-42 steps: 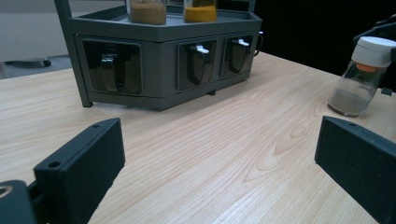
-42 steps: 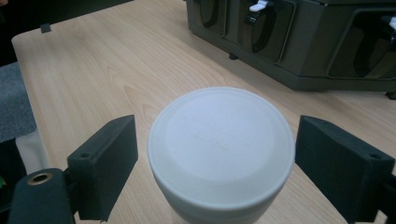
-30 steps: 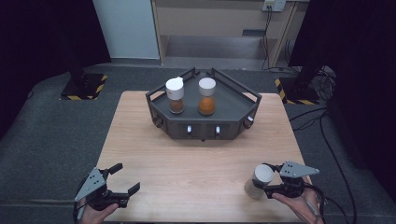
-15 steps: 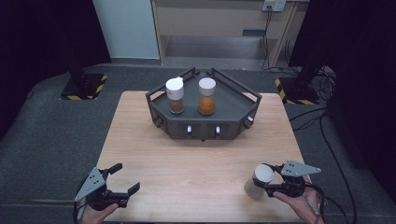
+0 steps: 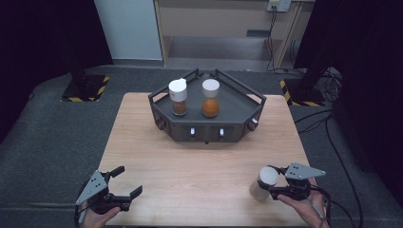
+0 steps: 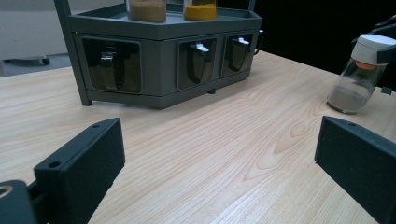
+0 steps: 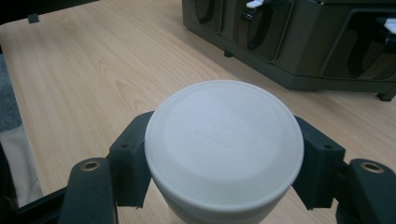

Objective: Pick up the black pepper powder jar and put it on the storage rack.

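Right tongs (image 5: 274, 188) just closed, clamped on white-capped jar (image 5: 264, 183) near worktop (image 5: 199, 166) front right corner; left tongs (image 5: 124, 182) wide, empty.

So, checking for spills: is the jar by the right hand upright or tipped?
Tipped: the jar leans on the table, its white cap clamped between the right gripper's fingers.

Wooden table (image 5: 142, 142) — grey rack (image 5: 209, 128) at back, white-capped jar (image 5: 263, 184) near front.

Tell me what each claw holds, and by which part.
Right claw grips the spice jar by its white cap; left claw is open, holding nothing.
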